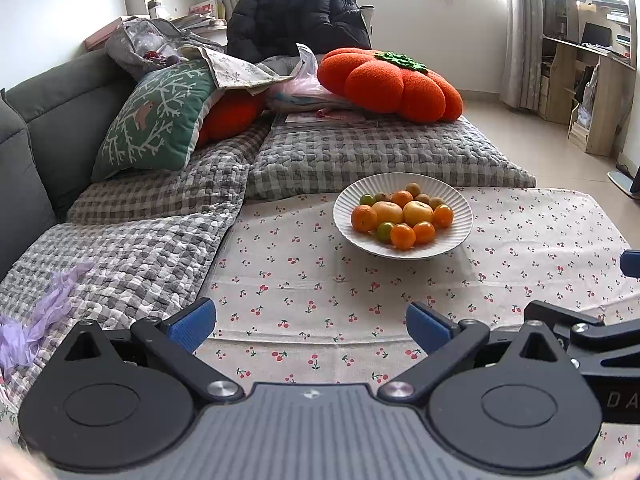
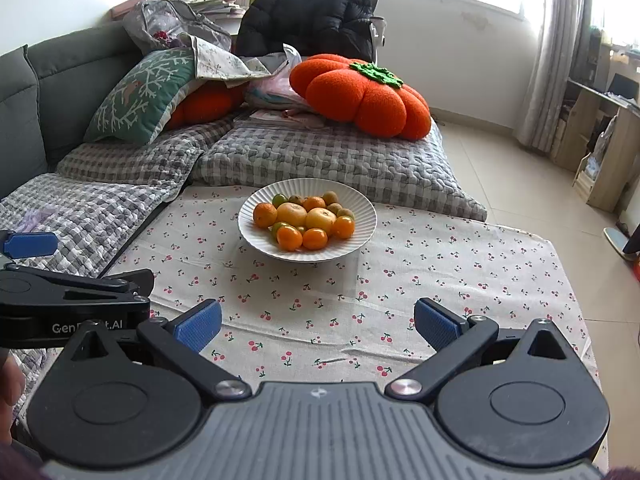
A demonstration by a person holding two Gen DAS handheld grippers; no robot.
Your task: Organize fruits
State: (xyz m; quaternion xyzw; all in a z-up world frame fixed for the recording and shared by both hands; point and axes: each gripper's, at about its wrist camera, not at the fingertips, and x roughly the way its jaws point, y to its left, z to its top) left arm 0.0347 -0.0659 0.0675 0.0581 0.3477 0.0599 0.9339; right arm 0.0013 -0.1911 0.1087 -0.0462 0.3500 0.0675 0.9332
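Note:
A white ribbed plate (image 1: pixel 344 208) (image 2: pixel 362 224) stands on the cherry-print tablecloth (image 1: pixel 304 292) (image 2: pixel 420 280). It holds several fruits: small oranges (image 1: pixel 403 236) (image 2: pixel 289 237), two larger yellow fruits (image 1: pixel 417 213) (image 2: pixel 320 218), green ones (image 1: pixel 367 200) and brown kiwis (image 1: pixel 413 189). My left gripper (image 1: pixel 311 326) is open and empty, well short of the plate. My right gripper (image 2: pixel 318 326) is open and empty, also short of the plate. The left gripper shows at the left edge of the right wrist view (image 2: pixel 28 245).
A grey sofa (image 1: pixel 48 120) with checked quilted covers (image 1: pixel 360 160) lies behind the table. On it are a green cushion (image 1: pixel 156 120), an orange persimmon cushion (image 1: pixel 392 80) and bags. Tiled floor and wooden shelves (image 1: pixel 592 92) are to the right.

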